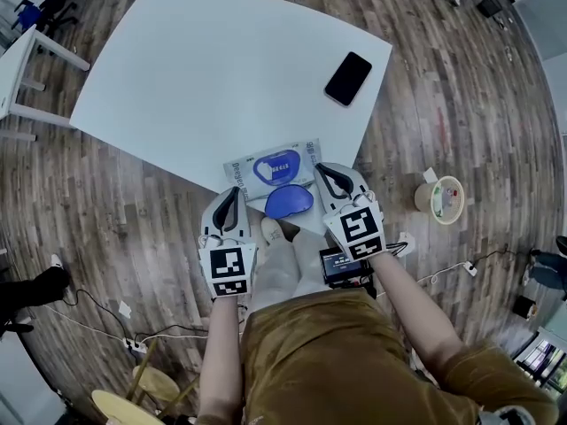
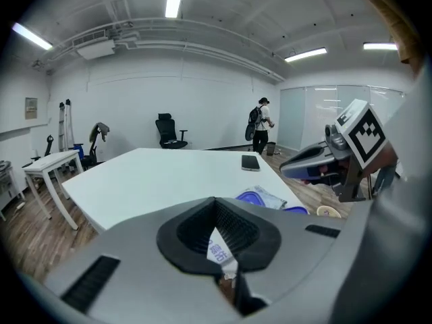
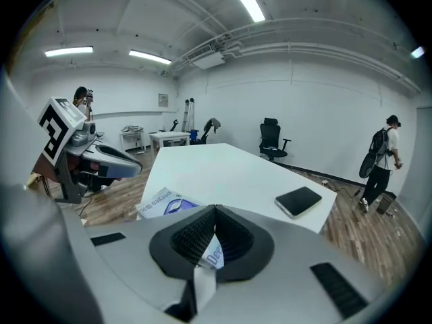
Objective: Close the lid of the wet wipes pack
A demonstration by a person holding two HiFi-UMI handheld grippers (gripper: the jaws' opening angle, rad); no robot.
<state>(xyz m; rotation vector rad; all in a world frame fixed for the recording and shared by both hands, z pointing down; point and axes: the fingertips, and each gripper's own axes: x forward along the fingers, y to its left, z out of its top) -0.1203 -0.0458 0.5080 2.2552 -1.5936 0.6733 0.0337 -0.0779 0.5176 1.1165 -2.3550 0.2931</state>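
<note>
The wet wipes pack (image 1: 266, 168) lies at the near edge of the white table (image 1: 221, 69). Its blue lid (image 1: 290, 202) is flipped open toward me, past the table edge. My left gripper (image 1: 235, 193) is shut, its tip at the pack's near-left corner. My right gripper (image 1: 321, 170) is shut too, its tip at the pack's right edge. In the left gripper view the closed jaws (image 2: 216, 200) frame a bit of the pack's print, and the pack (image 2: 266, 196) shows to the right. In the right gripper view the jaws (image 3: 214, 208) meet over the pack (image 3: 160, 201).
A black phone (image 1: 348, 78) lies near the table's far right edge. On the wooden floor stand a round bowl (image 1: 440, 198) at right, a small white table (image 1: 18, 69) at left, and cables near my feet. An office chair (image 2: 169, 132) and a person (image 2: 259, 122) are far back.
</note>
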